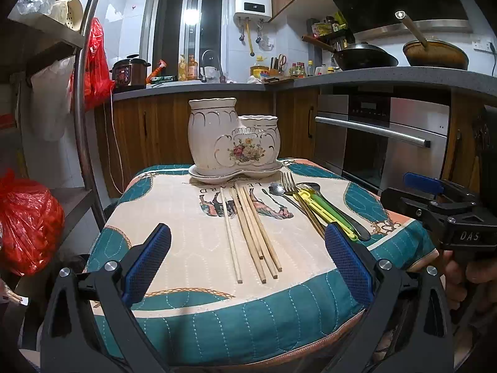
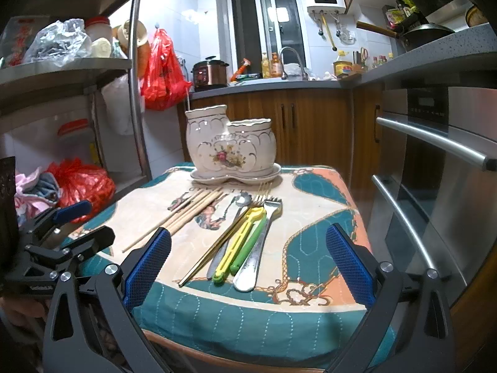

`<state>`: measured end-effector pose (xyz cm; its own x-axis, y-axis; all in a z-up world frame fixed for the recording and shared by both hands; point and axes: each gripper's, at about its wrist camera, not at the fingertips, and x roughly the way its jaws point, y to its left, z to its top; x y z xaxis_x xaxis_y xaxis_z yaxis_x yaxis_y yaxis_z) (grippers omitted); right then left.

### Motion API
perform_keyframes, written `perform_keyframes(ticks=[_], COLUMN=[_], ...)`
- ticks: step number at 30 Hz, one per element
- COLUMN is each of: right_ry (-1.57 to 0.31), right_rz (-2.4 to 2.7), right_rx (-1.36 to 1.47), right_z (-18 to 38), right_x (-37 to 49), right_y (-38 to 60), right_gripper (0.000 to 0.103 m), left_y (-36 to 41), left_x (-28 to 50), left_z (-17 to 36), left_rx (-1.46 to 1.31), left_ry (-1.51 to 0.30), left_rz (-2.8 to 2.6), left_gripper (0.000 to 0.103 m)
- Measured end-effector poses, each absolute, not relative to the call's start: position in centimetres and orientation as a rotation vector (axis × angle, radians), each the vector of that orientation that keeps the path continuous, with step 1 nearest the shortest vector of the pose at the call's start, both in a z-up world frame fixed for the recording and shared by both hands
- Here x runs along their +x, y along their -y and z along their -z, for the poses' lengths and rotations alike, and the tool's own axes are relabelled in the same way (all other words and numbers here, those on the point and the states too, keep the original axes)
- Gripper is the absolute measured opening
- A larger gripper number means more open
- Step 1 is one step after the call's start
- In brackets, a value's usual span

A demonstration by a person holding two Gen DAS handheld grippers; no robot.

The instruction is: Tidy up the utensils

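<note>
The bench point(image 1: 217, 317), covered by a quilted teal-and-cream cloth, fills the centre of both views in a kitchen with wooden cabinets point(image 1: 161, 130) behind and a steel oven point(image 1: 382, 143) at right. A twin ceramic holder point(image 1: 233, 136) stands at its far edge; wooden chopsticks point(image 1: 251, 233) lie centre frame, and cutlery point(image 2: 245, 242) just beside them. Left claw point(image 1: 248, 264) and right claw point(image 2: 248, 264) both gape wide, holding nothing, at the lower frame edge.
</note>
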<state>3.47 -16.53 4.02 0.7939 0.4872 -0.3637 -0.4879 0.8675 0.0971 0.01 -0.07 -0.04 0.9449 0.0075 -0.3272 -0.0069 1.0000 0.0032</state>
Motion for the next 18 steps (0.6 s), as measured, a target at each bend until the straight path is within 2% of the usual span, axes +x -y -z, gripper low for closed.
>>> perform_keyframes(ticks=[18], right_ry=[-0.388], right_rz=[-0.525], right_rx=[0.000], right_z=[-4.55], right_x=[3.01], right_y=[16.38], right_gripper=[0.099], left_y=[-0.28], left_x=[-0.14], left_z=[0.06], left_rx=[-0.005], left_ry=[-0.330], left_rz=[-0.013], left_gripper=[0.098])
